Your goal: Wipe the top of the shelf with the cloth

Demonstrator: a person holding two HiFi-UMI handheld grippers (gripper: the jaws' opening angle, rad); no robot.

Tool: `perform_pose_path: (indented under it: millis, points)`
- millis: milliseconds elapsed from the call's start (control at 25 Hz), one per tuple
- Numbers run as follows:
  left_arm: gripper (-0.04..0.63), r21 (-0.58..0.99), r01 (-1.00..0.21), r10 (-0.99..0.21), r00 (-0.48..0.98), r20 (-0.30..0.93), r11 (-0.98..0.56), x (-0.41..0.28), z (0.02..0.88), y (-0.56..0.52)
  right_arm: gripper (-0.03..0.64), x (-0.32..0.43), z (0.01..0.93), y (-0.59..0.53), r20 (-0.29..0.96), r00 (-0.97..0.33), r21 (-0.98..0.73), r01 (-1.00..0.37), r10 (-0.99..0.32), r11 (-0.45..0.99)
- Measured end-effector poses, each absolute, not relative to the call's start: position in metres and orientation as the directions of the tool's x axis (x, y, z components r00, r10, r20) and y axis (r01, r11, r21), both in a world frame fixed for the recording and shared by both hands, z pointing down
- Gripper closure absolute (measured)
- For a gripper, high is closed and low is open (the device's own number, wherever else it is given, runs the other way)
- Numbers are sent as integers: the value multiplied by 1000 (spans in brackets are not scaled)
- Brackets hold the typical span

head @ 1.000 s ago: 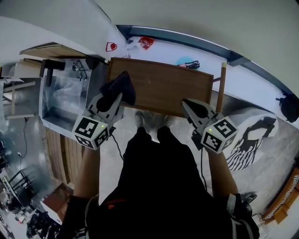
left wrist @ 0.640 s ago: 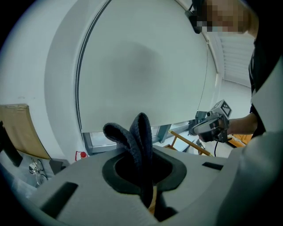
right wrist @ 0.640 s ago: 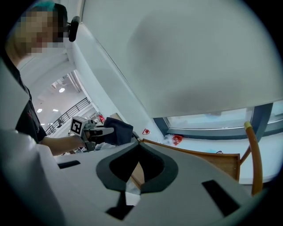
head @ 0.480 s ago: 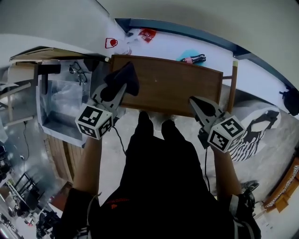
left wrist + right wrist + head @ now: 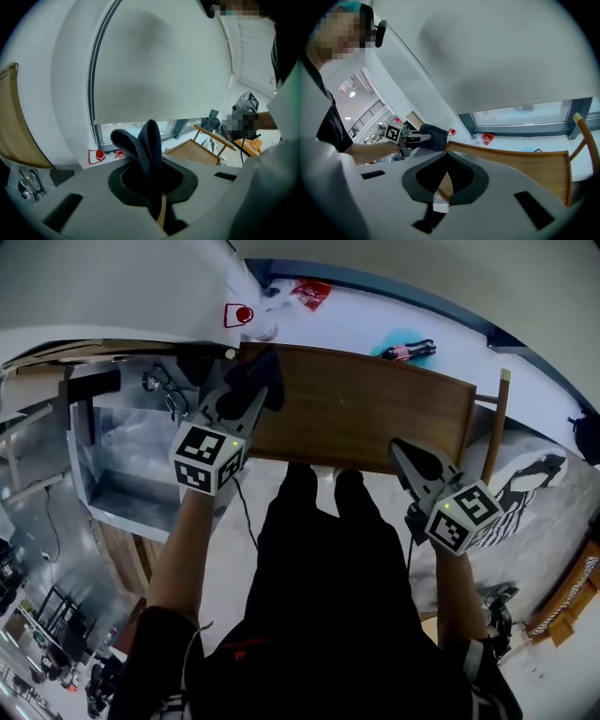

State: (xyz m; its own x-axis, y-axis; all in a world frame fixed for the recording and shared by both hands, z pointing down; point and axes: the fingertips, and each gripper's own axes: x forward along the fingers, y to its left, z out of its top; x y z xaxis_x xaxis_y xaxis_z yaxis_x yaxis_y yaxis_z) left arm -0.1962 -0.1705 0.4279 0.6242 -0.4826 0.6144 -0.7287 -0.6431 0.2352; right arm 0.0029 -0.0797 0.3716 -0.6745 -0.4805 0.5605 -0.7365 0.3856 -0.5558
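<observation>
Counting two grippers, the left gripper [image 5: 246, 409] and the right gripper [image 5: 403, 451], plus just one dark cloth [image 5: 255, 376] and one wooden shelf [image 5: 366, 413]. Also spotting one pair of glasses [image 5: 161, 385], one metal bin [image 5: 122, 474], one red wrapper [image 5: 312, 292], one red sticker [image 5: 239, 314] and one teal thing [image 5: 401, 341]. Seeing one black-and-white patterned mat [image 5: 525, 488] too, and two marker cubes [image 5: 208, 457], one on each gripper.

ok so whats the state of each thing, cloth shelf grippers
left gripper: shut on the cloth, at the shelf's left end
cloth: bunched, pinched upright
right gripper: shut, empty, by the shelf's near edge
shelf top: level, brown wood
</observation>
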Motion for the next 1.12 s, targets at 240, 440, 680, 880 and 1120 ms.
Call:
perform_pose_path:
  millis: [240, 440, 680, 880, 1120]
  points:
    - [555, 133, -751, -482, 538, 692, -647, -215, 461, -191, 612, -10, 389, -89, 584, -670, -562, -741, -458, 366]
    - [555, 33, -750, -476, 452, 755, -660, -217, 487, -205, 612, -22, 403, -91, 603, -685, -575, -728, -409, 374]
    - [555, -100, -704, -440, 320, 839, -703, -213, 541, -205, 612, -20, 419, -82, 628, -677, -590, -736, -383, 332]
    - [555, -143, -653, -400, 264, 878, -744, -210, 574, -205, 612, -10, 429, -75, 641, -671, -592, -741, -372, 318]
    - [555, -101, -611, -329, 273, 904, -785, -188, 609, -198, 612, -2, 437, -67, 643, -669, -605, -742, -373, 290]
